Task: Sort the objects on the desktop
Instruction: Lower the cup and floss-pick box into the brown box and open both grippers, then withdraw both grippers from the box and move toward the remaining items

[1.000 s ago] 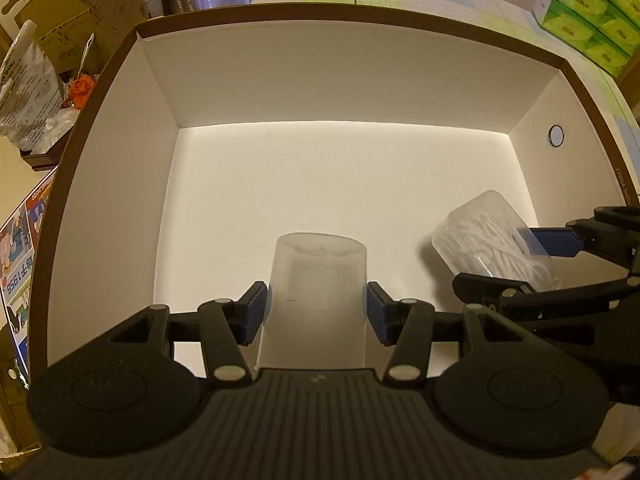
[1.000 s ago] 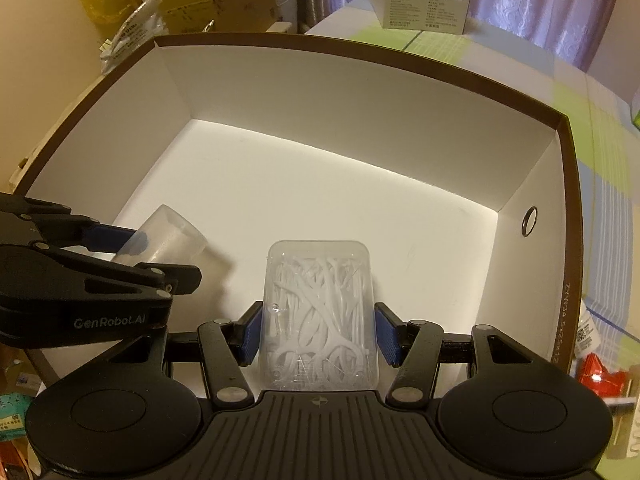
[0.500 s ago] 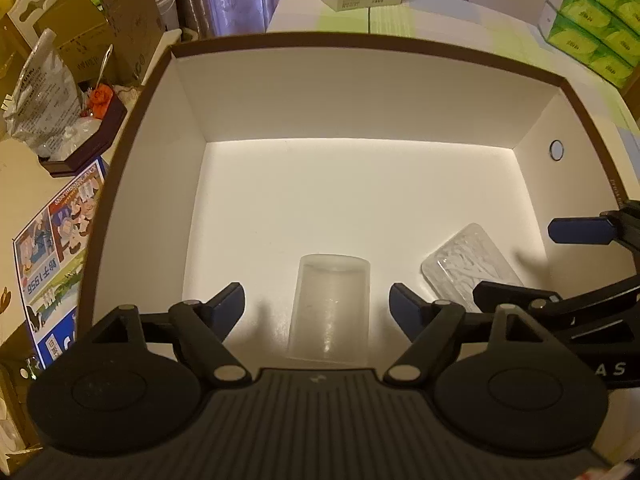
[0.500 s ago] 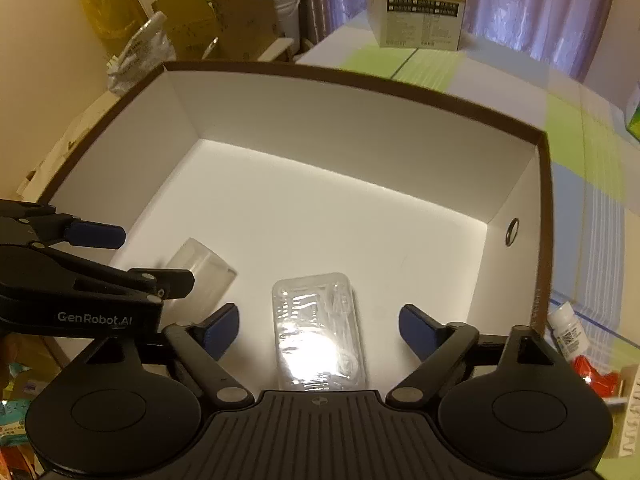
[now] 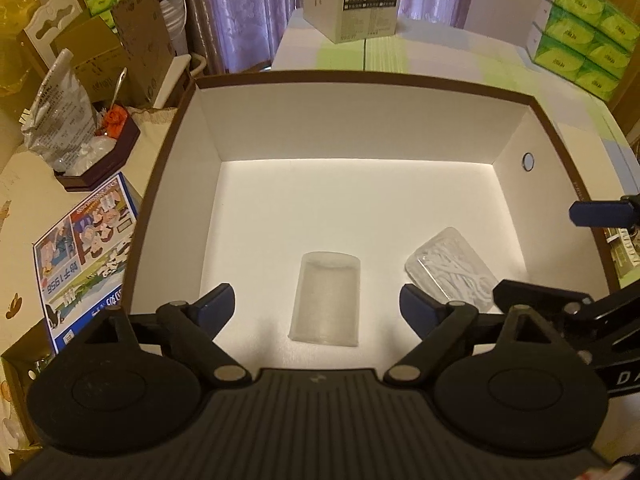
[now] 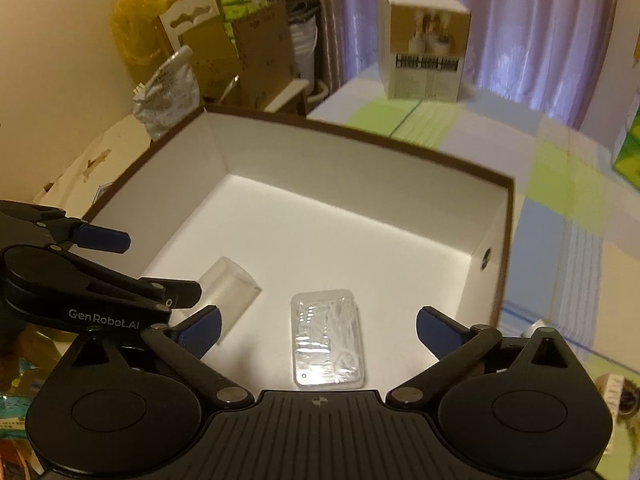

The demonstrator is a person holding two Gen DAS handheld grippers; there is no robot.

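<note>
While both lie inside the box (image 5: 168,184):
Left gripper (image 5: 316,306): released, above cup (image 5: 326,298).
Right gripper (image 6: 318,330): released, above clear case (image 6: 326,338).

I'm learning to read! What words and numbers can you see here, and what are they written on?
"GenRobot.AI": white letters on the left tool's arm, seen from the right wrist.
"D A": cut-off letters on the right tool's arm, at the left wrist view's edge.
"1956": on the colourful leaflet, beside characters I can't read.
Product box on the table: print too blurred.
Green tissue packs: print too small.
Clear cup and clear case: no text visible.
</note>
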